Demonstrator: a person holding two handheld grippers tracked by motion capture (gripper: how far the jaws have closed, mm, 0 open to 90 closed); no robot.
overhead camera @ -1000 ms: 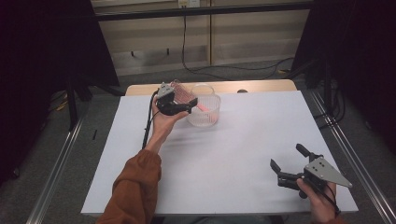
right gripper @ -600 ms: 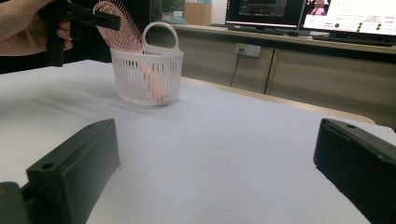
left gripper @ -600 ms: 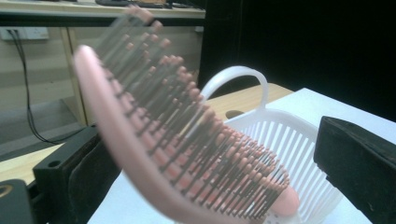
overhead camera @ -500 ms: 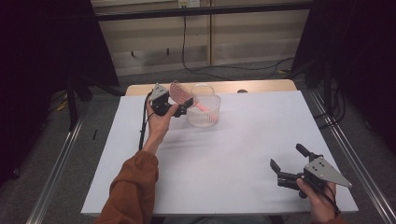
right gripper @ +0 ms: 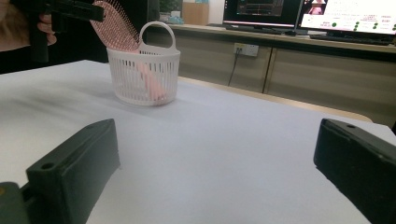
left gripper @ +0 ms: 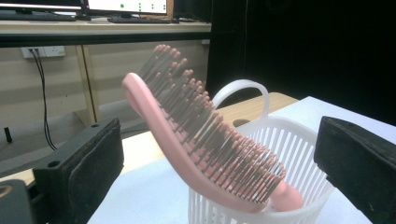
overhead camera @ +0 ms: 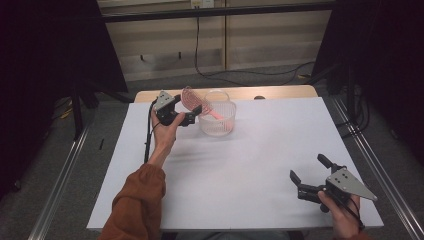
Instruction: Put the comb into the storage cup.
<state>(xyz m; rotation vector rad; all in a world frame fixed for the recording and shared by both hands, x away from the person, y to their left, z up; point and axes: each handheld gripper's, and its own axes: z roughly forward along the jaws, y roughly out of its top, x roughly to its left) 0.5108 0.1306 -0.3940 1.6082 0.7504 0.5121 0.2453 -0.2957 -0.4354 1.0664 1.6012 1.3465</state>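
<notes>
sleeve (overhead camera: 137, 200): rust-orange | fingers (left gripper: 81, 163): black, padded | right gripper (overhead camera: 312, 175): grey three-cornered plate

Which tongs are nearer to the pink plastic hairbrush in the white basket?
Left. The left tongs are open right beside the pink plastic hairbrush; the right tongs are open far off at the table's near edge.

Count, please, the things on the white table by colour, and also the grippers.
Pink plastic hairbrush: 1
White slotted plastic basket with handle: 1
Black two-jaw grippers, left and right, both open: 2
Total: 4
</notes>
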